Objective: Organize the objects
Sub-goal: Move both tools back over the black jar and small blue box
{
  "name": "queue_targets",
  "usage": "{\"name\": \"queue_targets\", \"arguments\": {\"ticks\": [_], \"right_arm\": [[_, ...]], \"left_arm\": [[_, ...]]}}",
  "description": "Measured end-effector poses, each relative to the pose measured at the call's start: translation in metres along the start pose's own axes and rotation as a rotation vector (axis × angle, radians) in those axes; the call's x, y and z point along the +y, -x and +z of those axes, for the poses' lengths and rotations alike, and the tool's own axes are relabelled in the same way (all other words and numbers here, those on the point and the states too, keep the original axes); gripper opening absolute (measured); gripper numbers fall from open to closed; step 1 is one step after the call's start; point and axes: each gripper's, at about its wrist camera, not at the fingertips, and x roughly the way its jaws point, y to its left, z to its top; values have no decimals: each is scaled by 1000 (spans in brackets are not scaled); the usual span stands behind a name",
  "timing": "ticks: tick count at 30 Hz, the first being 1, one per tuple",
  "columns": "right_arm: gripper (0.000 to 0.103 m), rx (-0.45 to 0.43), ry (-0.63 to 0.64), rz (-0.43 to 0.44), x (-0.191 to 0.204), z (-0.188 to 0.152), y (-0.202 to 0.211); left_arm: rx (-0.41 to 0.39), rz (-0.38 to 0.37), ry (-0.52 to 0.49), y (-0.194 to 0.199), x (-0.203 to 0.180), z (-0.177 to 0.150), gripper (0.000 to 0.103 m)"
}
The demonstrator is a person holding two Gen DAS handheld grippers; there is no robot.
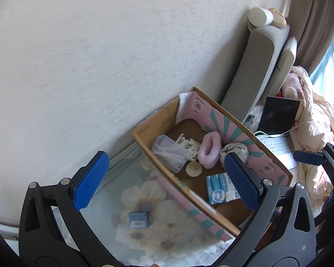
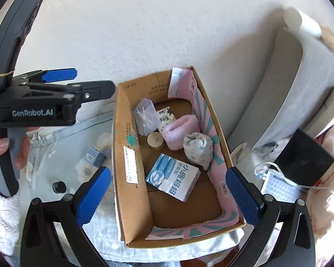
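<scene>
Floral cloth (image 1: 167, 233) covers the surface beside a plain wall. Left gripper (image 1: 164, 178) hangs released, jaws spread, above the small grey box (image 1: 139, 219) lying outside the cardboard box (image 2: 131, 155) (probably the next pick). Right gripper (image 2: 167, 191), likewise spread and empty, hovers over the carton, where a blue-white packet (image 2: 173, 178), cup (image 2: 155, 141) and pink slipper (image 2: 180, 131) already lie collected.
</scene>
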Motion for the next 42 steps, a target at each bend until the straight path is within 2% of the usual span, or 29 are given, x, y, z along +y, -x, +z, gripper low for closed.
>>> {"name": "queue_targets", "arguments": {"ticks": [5, 9, 18, 26, 31, 35, 42], "right_arm": [[103, -38, 22, -29, 15, 6, 13], [103, -83, 37, 17, 26, 10, 20], [103, -197, 117, 63, 66, 26, 40], [103, -238, 185, 106, 101, 34, 45], [103, -235, 238, 129, 126, 32, 42], [103, -225, 270, 151, 142, 28, 38], [103, -185, 340, 179, 173, 16, 14]], "left_arm": [[-57, 23, 46, 35, 25, -15, 103], [-90, 66, 96, 62, 52, -33, 103], [-153, 150, 224, 117, 104, -79, 103], [-184, 240, 313, 154, 138, -132, 103], [-187, 275, 365, 167, 151, -164, 103], [-174, 264, 429, 167, 158, -197, 103], [-151, 243, 481, 145, 149, -252, 103]]}}
